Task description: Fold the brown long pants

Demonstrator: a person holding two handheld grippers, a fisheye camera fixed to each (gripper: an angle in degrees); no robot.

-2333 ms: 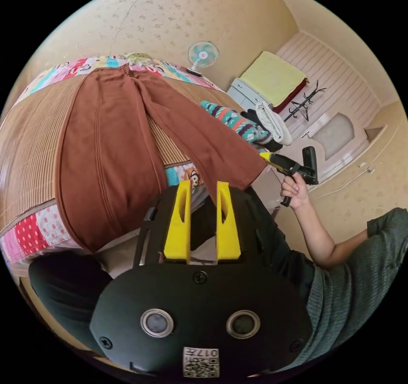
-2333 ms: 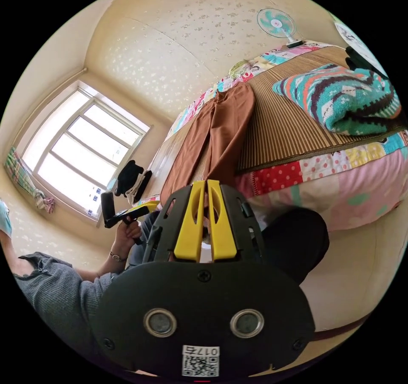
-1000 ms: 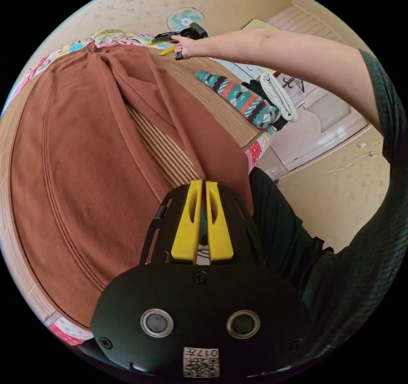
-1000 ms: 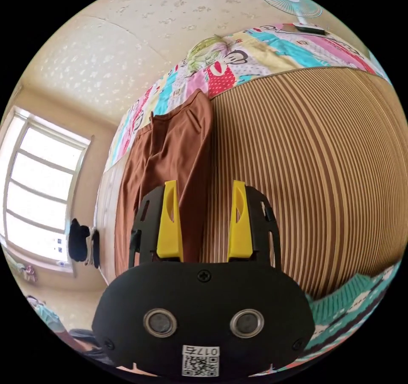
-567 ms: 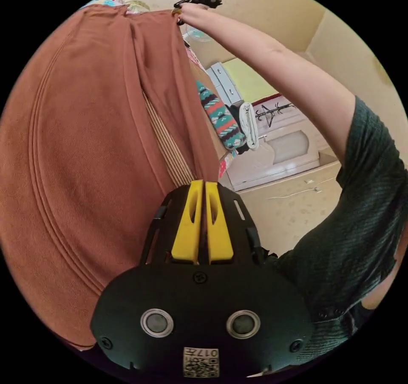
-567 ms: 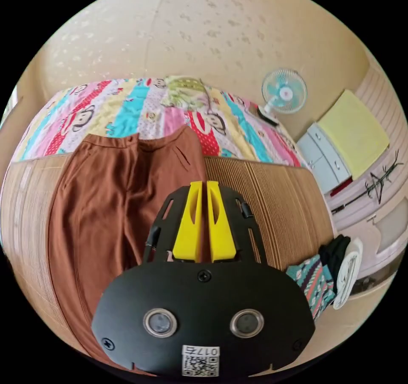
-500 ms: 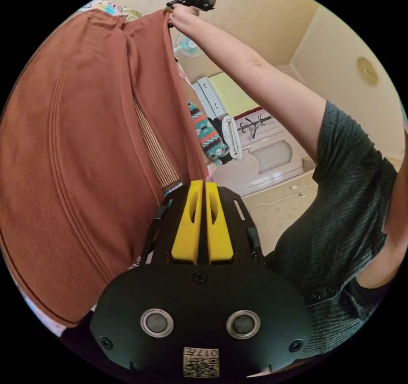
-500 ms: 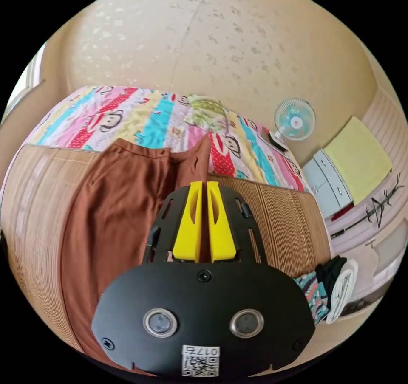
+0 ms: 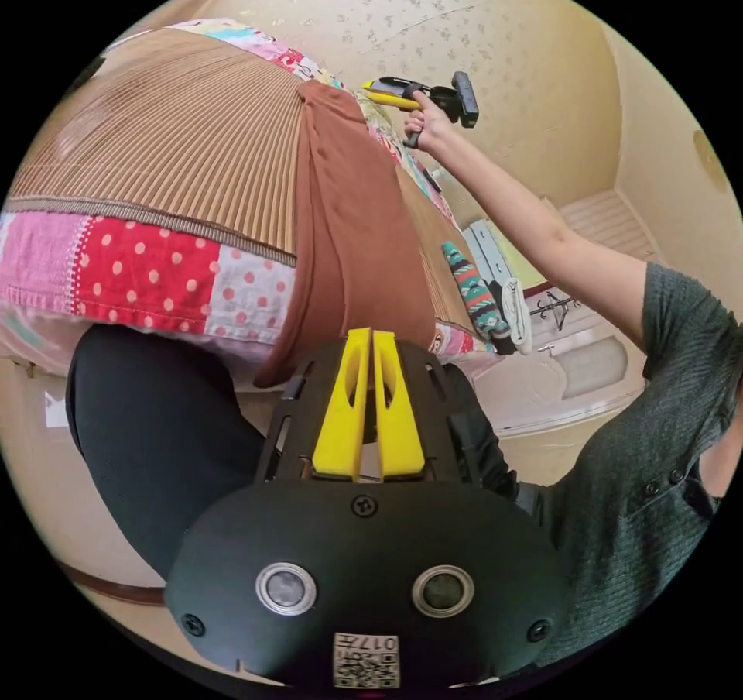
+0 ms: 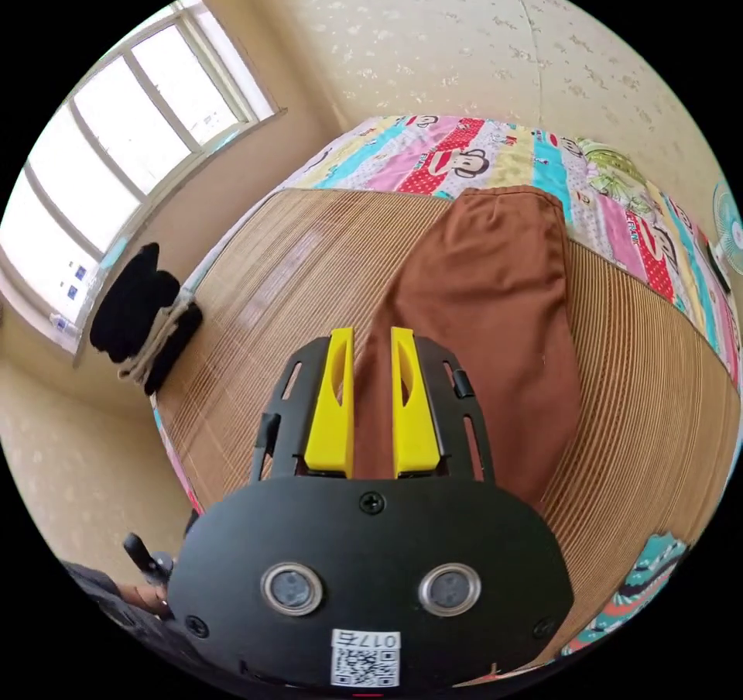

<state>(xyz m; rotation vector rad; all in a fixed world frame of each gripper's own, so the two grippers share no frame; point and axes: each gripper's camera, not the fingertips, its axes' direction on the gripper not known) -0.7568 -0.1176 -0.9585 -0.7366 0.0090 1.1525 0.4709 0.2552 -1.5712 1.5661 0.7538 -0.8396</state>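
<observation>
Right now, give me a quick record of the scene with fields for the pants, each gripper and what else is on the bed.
pants: brown long pants folded lengthwise, legs stacked, on the striped mat, hem end hanging over the bed edge
left gripper: jaws closed, at the hem end; grip on cloth unclear
right gripper: jaws parted, above the pants
other: patterned knit garment, cartoon bedsheet

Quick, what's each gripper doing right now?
Left gripper: shut; whether it pinches the pants cannot be told.
Right gripper: open, holding nothing, above the pants.
</observation>
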